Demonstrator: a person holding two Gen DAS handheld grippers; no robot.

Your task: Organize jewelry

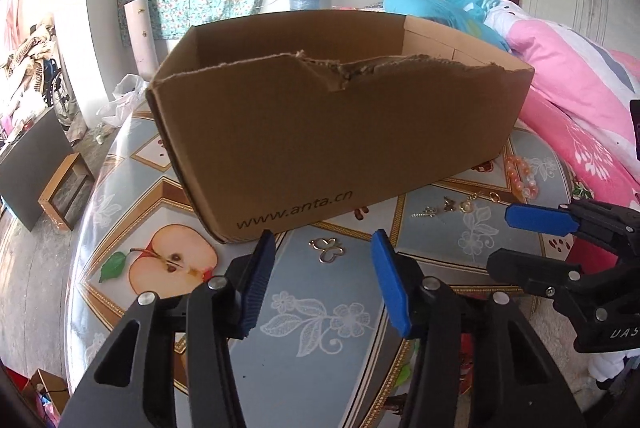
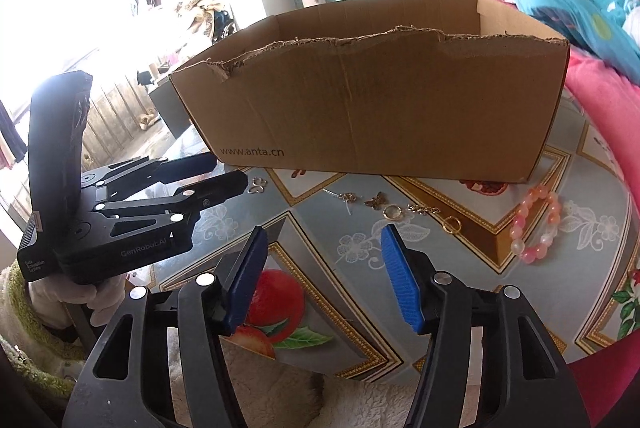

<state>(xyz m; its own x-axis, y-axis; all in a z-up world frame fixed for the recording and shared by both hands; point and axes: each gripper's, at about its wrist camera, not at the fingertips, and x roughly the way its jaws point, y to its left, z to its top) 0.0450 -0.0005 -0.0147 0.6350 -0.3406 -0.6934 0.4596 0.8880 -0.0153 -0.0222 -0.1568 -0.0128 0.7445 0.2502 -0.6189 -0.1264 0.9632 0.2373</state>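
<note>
An open cardboard box with a torn front rim stands on the round patterned table. A gold butterfly-outline pendant lies just in front of the box. My left gripper hovers open above that pendant, with nothing between its blue pads. To the right lie a small butterfly charm, gold rings, a short chain and a pink bead bracelet. My right gripper is open and empty above the table, short of these pieces.
A bed with pink and blue quilts borders the table on the right. A white-gloved hand holds the left gripper's handle. The floor to the left holds a wooden frame and clutter. The table's near edge curves just below both grippers.
</note>
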